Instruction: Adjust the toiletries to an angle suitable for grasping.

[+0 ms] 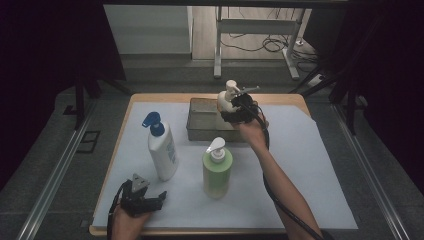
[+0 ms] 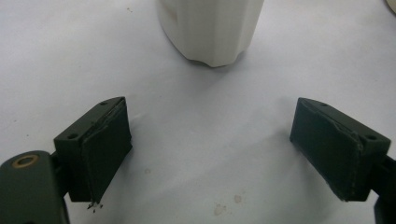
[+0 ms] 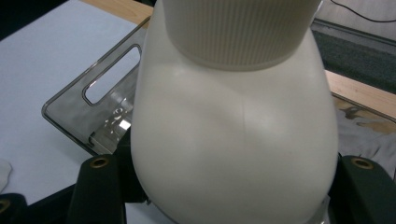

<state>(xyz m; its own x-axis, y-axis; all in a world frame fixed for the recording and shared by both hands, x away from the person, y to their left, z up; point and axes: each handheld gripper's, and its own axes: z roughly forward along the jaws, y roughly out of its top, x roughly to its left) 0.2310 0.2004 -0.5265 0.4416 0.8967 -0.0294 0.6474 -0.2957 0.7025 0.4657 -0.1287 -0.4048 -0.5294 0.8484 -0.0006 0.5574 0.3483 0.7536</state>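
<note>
My right gripper point(image 1: 239, 111) pinches the smooth, probably slippery cream plastic pump bottle point(image 3: 233, 140) by its shoulder over the clear tray point(image 1: 200, 120) at twelve o'clock; left gripper point(image 2: 210, 154) jaws spread, empty.

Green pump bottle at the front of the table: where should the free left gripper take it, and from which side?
Grip the green pump bottle around its straight body, below the white pump head. It stands upright, so the sides give the pads flat purchase, while the pump's spout overhangs. Come in level from its left: the left gripper rests open at the near edge, and the blue-pump lotion bottle stands farther back.
</note>
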